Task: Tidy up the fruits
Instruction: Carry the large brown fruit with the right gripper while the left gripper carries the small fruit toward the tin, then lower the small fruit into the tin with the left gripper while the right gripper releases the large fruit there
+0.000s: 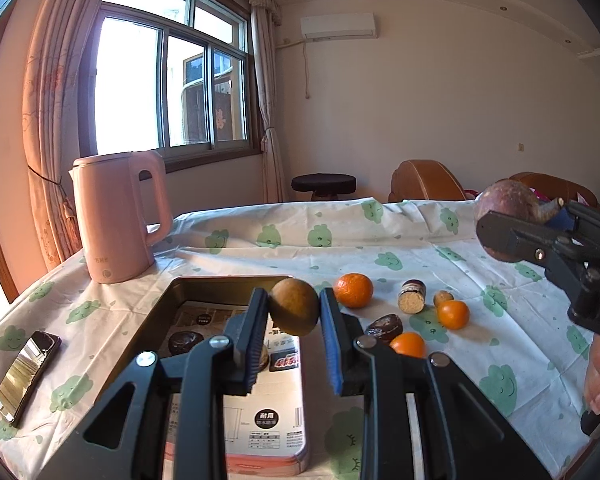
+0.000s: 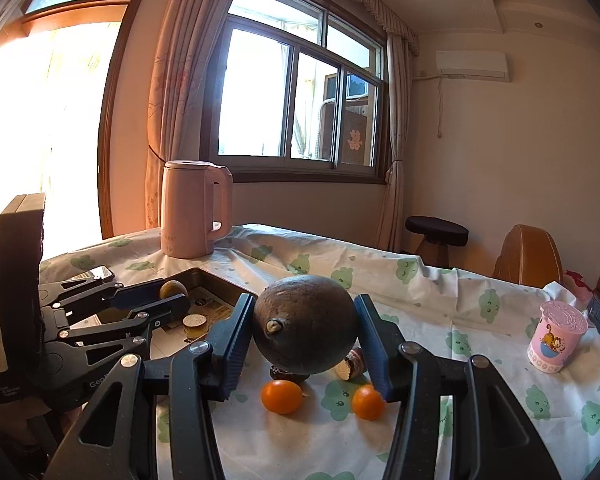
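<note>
Two hand-held tools carry fruit above a bench draped in a white cloth (image 1: 260,256) printed with green clouds. The left tool (image 1: 294,312) is clamped on a small round brown fruit (image 1: 294,306), held over the right edge of a dark metal tray (image 1: 148,316) lined with printed paper; in the right wrist view the same tool (image 2: 168,300) sits at the left with that fruit (image 2: 173,290) above the tray (image 2: 216,280). The right tool (image 2: 306,336) grips a large dark round fruit (image 2: 306,324) with a short stem stub, raised clear of the cloth (image 2: 420,300); from the left wrist view it (image 1: 512,232) appears at the far right with the fruit (image 1: 504,200) aloft. On the bench below lie three small oranges (image 1: 353,290), (image 1: 453,314), (image 1: 408,345), a cut dark fruit (image 1: 385,326) and a cut brown roll-shaped piece (image 1: 413,301). A pink kettle (image 1: 116,216) stands at the far left, a phone (image 1: 26,376) lies at the near left, and a pink cartoon cup (image 2: 556,336) stands at the right.
</note>
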`<control>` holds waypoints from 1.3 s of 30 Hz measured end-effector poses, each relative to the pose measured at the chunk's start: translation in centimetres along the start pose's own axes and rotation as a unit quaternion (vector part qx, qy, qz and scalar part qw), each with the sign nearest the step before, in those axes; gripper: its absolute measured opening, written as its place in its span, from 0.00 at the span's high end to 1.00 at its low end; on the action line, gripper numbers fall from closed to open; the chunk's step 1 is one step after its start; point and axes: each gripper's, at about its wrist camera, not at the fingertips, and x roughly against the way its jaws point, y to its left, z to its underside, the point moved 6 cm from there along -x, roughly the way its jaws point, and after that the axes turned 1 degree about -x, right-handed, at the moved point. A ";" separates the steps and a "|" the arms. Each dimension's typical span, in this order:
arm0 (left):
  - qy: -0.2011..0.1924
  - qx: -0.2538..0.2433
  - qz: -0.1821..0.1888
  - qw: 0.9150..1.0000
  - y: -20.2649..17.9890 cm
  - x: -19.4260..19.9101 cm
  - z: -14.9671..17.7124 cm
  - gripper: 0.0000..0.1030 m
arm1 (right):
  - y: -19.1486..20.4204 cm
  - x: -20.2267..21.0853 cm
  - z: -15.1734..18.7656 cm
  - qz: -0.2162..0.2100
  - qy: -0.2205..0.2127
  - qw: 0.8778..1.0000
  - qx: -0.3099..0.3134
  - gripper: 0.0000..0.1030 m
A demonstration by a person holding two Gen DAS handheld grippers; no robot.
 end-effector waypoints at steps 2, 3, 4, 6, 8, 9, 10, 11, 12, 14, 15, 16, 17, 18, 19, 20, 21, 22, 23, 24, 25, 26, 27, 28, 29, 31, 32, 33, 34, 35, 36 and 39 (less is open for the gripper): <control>0.004 0.002 -0.007 1.000 0.8 -0.2 0.1 0.73 | 0.8 -0.7 -0.4 -0.006 0.002 1.000 0.008 0.49; 0.006 0.003 -0.009 1.000 1.2 -0.3 0.2 0.73 | 1.2 -1.0 -0.6 -0.010 0.003 1.000 0.012 0.49; 0.008 0.003 -0.012 1.000 1.5 -0.4 0.3 0.73 | 1.6 -1.3 -0.7 -0.013 0.004 1.000 0.015 0.49; 0.010 0.005 -0.017 1.000 2.2 -0.6 0.4 0.73 | 2.3 -1.8 -0.9 -0.020 0.006 1.000 0.020 0.49; 0.013 0.005 -0.022 1.000 2.8 -0.7 0.4 0.73 | 2.9 -2.4 -1.1 -0.026 0.007 0.999 0.023 0.49; 0.014 0.006 -0.025 1.000 3.2 -0.8 0.5 0.73 | 3.2 -2.7 -1.2 -0.029 0.008 0.999 0.024 0.49; 0.015 0.006 -0.028 0.999 3.5 -0.9 0.5 0.73 | 3.5 -2.9 -1.3 -0.033 0.008 0.999 0.026 0.49; 0.016 0.007 -0.031 0.999 3.9 -0.9 0.6 0.73 | 3.8 -3.2 -1.4 -0.036 0.009 0.999 0.028 0.49; 0.018 0.008 -0.034 0.999 4.3 -1.0 0.6 0.73 | 4.2 -3.5 -1.4 -0.039 0.010 0.999 0.030 0.49; 0.021 0.013 -0.038 0.999 5.1 -1.2 0.7 0.73 | 4.9 -4.1 -1.5 -0.045 0.012 0.998 0.034 0.49; 0.023 0.014 -0.040 0.999 5.5 -1.3 0.8 0.73 | 5.3 -4.4 -1.5 -0.049 0.013 0.998 0.035 0.49; 0.025 0.017 -0.042 0.999 5.9 -1.5 0.9 0.73 | 5.6 -4.7 -1.5 -0.052 0.015 0.998 0.036 0.49; 0.028 0.019 -0.043 0.998 6.3 -1.7 1.0 0.73 | 6.0 -5.1 -1.5 -0.056 0.017 0.998 0.036 0.49; 0.032 0.021 -0.045 0.998 6.7 -1.9 1.1 0.73 | 6.3 -5.5 -1.4 -0.059 0.019 0.997 0.037 0.49; 0.035 0.022 -0.047 0.998 7.0 -2.1 1.2 0.73 | 6.6 -5.9 -1.4 -0.061 0.022 0.997 0.038 0.49; 0.038 0.023 -0.049 0.998 7.3 -2.2 1.3 0.73 | 7.0 -6.3 -1.3 -0.064 0.024 0.997 0.038 0.49; 0.041 0.024 -0.051 0.998 7.6 -2.4 1.4 0.73 | 7.3 -6.7 -1.2 -0.067 0.027 0.997 0.038 0.49; 0.045 0.026 -0.052 0.997 7.9 -2.5 1.5 0.73 | 7.6 -7.0 -1.1 -0.071 0.031 0.996 0.038 0.49; 0.048 0.027 -0.052 0.997 8.2 -2.6 1.6 0.73 | 7.8 -7.4 -0.9 -0.075 0.034 0.996 0.037 0.49; 0.052 0.028 -0.053 0.997 8.4 -2.8 1.7 0.73 | 8.0 -7.7 -0.7 -0.078 0.038 0.996 0.036 0.49; 0.055 0.030 -0.053 0.997 8.6 -2.9 1.8 0.73 | 8.3 -8.0 -0.6 -0.081 0.042 0.995 0.035 0.49; 0.058 0.030 -0.053 0.996 8.8 -3.0 1.9 0.73 | 8.6 -8.4 -0.4 -0.084 0.046 0.995 0.035 0.49; 0.061 0.030 -0.052 0.996 8.9 -3.1 2.0 0.73 | 8.8 -8.8 -0.3 -0.087 0.050 0.994 0.034 0.49; 0.064 0.031 -0.051 0.996 9.1 -3.3 2.1 0.73 | 9.1 -9.1 -0.1 -0.089 0.054 0.994 0.034 0.49; 0.067 0.033 -0.051 0.996 9.3 -3.3 2.2 0.73 | 9.3 -9.5 0.1 -0.092 0.058 0.994 0.033 0.49; 0.073 0.042 -0.046 0.995 9.7 -3.6 2.3 0.73 | 9.8 -10.0 0.5 -0.096 0.066 0.993 0.033 0.49; 0.075 0.043 -0.045 0.995 9.8 -3.7 2.4 0.73 | 10.0 -10.2 0.8 -0.098 0.070 0.992 0.034 0.49; 0.078 0.044 -0.044 0.995 9.9 -3.8 2.4 0.73 | 10.2 -10.4 1.0 -0.099 0.074 0.992 0.035 0.49; 0.079 0.046 -0.043 0.995 10.0 -3.8 2.5 0.73 | 10.4 -10.6 1.2 -0.099 0.078 0.991 0.037 0.49; 0.081 0.045 -0.043 0.995 10.1 -3.8 2.5 0.73 | 10.6 -10.8 1.4 -0.099 0.081 0.991 0.038 0.49; 0.083 0.045 -0.042 0.995 10.1 -3.9 2.6 0.73 | 10.7 -10.9 1.6 -0.099 0.085 0.991 0.039 0.49; 0.090 0.047 -0.043 0.994 10.3 -4.1 2.7 0.73 | 10.9 -11.5 2.2 -0.100 0.096 0.990 0.038 0.49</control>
